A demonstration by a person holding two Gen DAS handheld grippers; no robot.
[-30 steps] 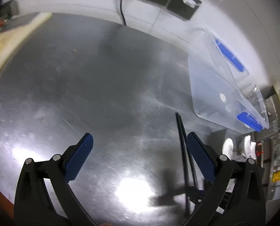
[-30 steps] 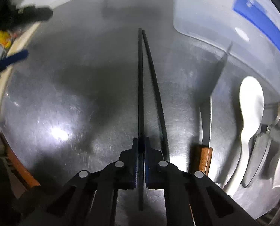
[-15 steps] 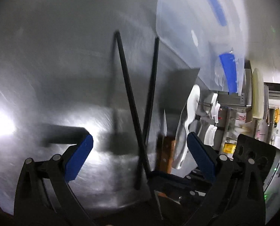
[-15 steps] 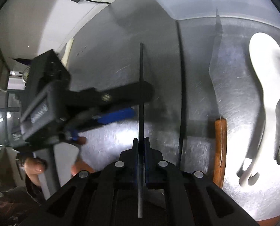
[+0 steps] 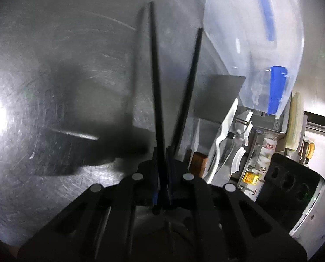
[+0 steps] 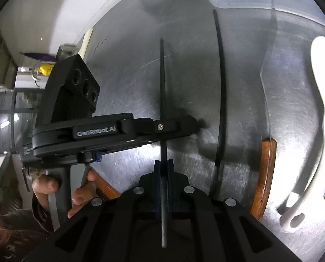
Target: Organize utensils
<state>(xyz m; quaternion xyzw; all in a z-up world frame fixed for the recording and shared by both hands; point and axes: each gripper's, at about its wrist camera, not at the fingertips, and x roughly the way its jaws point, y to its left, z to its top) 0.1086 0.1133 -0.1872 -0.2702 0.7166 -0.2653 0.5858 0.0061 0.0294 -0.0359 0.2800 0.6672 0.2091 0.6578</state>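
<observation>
1. Held chopstick: black, raised off the steel table, running straight ahead out of the right gripper. Jaws of that gripper pressed onto it, blue pads either side (butt end pokes back behind the fingers).
2. Left gripper reaches across from the left and meets the same stick further along; in its own view its jaws are clamped on that stick.
3. Second chopstick: lies flat on the table just right of the held one, apart from it, untouched.
4. Further right on the table: knife with brown wooden handle, blade pointing toward the far edge; then a white spoon.
5. Clear plastic bin with blue latches, at the table's far right corner.
6. A bare hand grips the left tool's handle.
</observation>
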